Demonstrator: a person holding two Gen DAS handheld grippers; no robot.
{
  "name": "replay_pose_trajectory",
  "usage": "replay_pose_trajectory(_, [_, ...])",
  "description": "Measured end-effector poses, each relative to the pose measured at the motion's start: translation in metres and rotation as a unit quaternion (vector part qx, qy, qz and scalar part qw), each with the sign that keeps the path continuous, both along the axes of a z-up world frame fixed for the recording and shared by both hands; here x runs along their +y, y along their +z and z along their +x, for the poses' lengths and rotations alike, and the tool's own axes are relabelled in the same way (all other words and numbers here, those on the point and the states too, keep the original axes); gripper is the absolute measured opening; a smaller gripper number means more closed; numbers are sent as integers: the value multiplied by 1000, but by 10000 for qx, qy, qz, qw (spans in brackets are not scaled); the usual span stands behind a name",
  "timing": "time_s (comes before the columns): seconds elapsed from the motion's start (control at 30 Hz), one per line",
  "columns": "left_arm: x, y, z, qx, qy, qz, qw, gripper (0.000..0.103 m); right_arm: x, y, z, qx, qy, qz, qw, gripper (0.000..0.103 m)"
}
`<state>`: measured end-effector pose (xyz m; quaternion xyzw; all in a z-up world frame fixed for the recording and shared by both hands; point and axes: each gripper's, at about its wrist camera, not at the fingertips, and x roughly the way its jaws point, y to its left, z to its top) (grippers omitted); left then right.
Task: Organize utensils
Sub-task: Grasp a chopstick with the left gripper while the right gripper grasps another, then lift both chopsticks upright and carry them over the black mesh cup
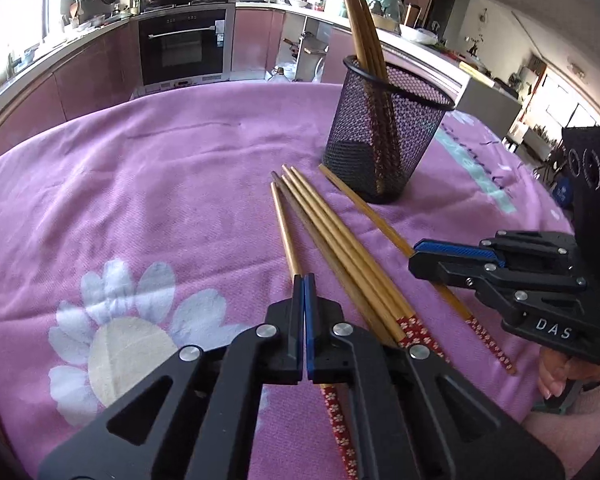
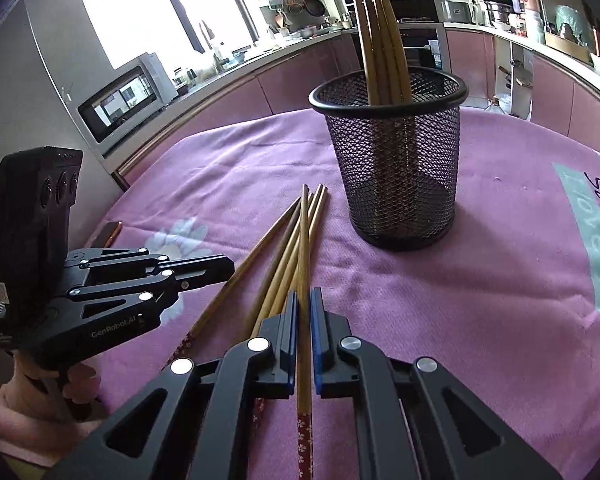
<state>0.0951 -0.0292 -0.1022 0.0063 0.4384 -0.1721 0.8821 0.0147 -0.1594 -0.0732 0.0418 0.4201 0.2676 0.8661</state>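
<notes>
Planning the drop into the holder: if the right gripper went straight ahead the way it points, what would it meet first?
Probably the black mesh cup, low on its wall, though depth is unclear. The right gripper is shut on a wooden chopstick whose tip leads.

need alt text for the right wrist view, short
The right tongs are shut on one wooden chopstick lying on a pink cloth, beside a loose bunch of chopsticks. Behind stands a black mesh cup holding more chopsticks upright, and the left tongs are at the left edge.
</notes>
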Motion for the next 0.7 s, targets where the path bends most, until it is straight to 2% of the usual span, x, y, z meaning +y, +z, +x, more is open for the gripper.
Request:
replay_pose_trajectory(0.1, [-2, -3, 0, 27, -31, 52, 10000, 24, 2, -3, 2, 37, -6, -59, 10000, 5])
replay_pose_trajectory(0.13, [-4, -4, 1, 9, -34, 146, 9999, 26, 2, -4, 3, 60, -13, -68, 10000, 5])
replay_pose_trajectory(0.3, [-13, -7, 7, -67, -90, 441, 9990, 25, 8, -8, 7, 104, -56, -290, 9995, 7])
replay_pose_trajectory(0.4, [-16, -8, 11, -112, -85, 519, 9986, 19, 13, -11, 11, 103, -74, -449, 9989, 8])
replay_pose_trajectory(0.5, [-17, -8, 14, -144, -53, 522, 9985, 11, 20, -11, 14, 25, -36, -618, 9981, 9])
replay_pose_trajectory(0.7, [-17, -7, 15, -126, 121, 410, 9990, 10, 23, -11, 16, -31, -46, -684, 9976, 6])
